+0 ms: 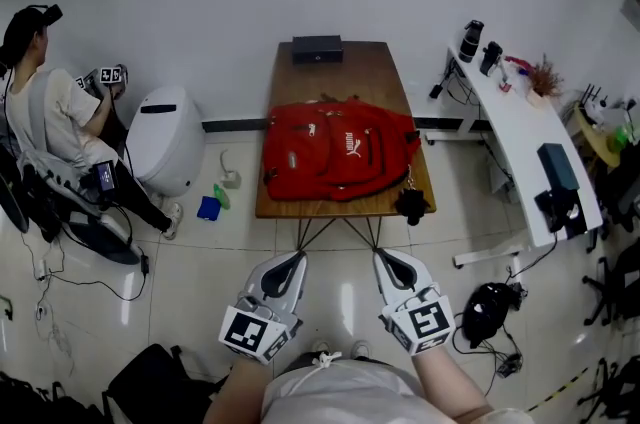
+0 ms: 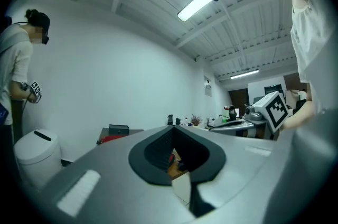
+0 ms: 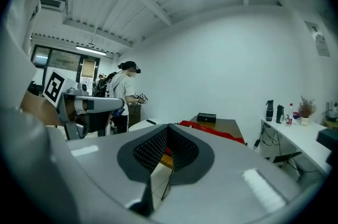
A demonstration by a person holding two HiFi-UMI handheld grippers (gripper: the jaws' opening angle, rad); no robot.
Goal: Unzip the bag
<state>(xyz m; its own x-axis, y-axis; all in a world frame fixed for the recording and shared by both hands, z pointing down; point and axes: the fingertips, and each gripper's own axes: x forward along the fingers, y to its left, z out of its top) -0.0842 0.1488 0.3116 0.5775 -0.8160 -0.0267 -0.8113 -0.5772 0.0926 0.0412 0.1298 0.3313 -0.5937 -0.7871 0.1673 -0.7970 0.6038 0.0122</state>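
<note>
A red backpack (image 1: 335, 150) lies flat on the wooden table (image 1: 340, 72), and a black charm (image 1: 411, 202) hangs from it at the table's near right corner. My left gripper (image 1: 296, 257) and right gripper (image 1: 381, 255) are side by side, close to my body and short of the table's near edge. Each has its jaws together with nothing between them. The left gripper view looks past its own gripper (image 2: 172, 128) to a red sliver of the backpack (image 2: 112, 138). In the right gripper view the backpack (image 3: 211, 130) shows beyond that gripper (image 3: 168, 126).
A black box (image 1: 317, 49) sits at the table's far end. A white bin (image 1: 165, 137) and a seated person (image 1: 50, 112) are to the left. At the right stands a white desk (image 1: 520, 127); a dark bag (image 1: 487, 307) lies on the floor near it.
</note>
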